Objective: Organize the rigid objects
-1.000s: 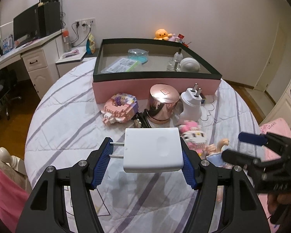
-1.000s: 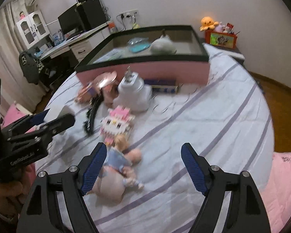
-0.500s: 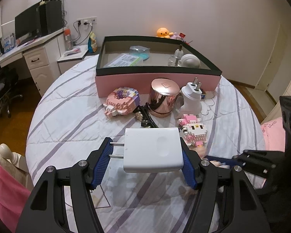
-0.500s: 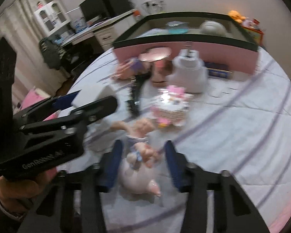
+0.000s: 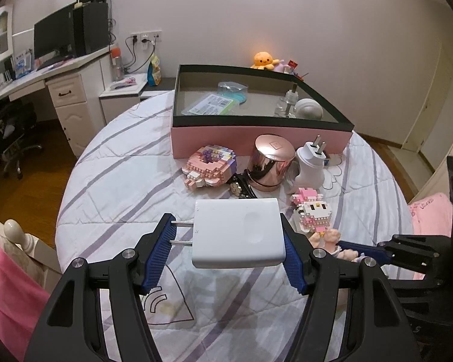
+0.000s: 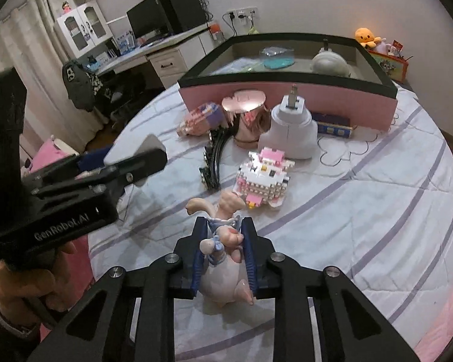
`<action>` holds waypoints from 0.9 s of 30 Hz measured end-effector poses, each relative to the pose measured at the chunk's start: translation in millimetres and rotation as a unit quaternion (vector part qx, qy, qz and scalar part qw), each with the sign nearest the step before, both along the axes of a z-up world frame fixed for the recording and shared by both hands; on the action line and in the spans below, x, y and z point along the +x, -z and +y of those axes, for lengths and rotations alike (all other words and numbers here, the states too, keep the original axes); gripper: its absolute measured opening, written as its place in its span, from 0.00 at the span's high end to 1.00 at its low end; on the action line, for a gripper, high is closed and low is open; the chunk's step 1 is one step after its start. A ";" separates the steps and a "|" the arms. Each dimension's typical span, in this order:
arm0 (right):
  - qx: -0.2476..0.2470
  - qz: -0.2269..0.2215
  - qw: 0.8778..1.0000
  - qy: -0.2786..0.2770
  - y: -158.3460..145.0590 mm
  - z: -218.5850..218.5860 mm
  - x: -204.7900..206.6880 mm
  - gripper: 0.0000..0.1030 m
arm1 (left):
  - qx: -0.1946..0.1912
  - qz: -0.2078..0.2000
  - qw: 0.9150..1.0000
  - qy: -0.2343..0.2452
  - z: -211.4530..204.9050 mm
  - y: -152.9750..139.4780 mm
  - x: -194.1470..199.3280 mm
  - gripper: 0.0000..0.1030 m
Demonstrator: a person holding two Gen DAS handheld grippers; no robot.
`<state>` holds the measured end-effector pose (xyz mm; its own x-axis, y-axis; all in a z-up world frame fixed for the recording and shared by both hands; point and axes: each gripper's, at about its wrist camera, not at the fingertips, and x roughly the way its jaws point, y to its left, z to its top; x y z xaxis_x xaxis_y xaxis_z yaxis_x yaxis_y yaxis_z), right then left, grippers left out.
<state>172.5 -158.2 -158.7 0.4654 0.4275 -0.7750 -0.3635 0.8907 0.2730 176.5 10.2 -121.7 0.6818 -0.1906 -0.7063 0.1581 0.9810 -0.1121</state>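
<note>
My left gripper (image 5: 226,250) is shut on a white charger block (image 5: 237,232), prongs to the left, held above the quilt. My right gripper (image 6: 222,246) is shut on a small pink doll figure (image 6: 223,259) lying on the quilt; it also shows in the left wrist view (image 5: 326,238). The pink box with a black rim (image 5: 256,138) stands at the back and holds several items. In front of it lie a pink brick toy (image 5: 210,166), a rose-gold jar (image 5: 270,163), a white plug adapter (image 5: 312,166) and a brick cat figure (image 5: 312,211).
A black band (image 6: 213,157) lies beside the jar. A blue flat box (image 6: 332,123) rests against the pink box. A desk with a monitor (image 5: 54,36) stands at the left. The bed edge drops off at left and right.
My right gripper has moved in over the doll and closed on it. My left gripper keeps holding the charger and has drawn back slightly from the box.
</note>
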 end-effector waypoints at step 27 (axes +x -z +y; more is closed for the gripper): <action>-0.009 -0.001 1.000 -0.002 3.6 1.2 7.8 0.76 | -0.001 0.004 1.000 -0.001 -0.5 2.7 1.0 0.35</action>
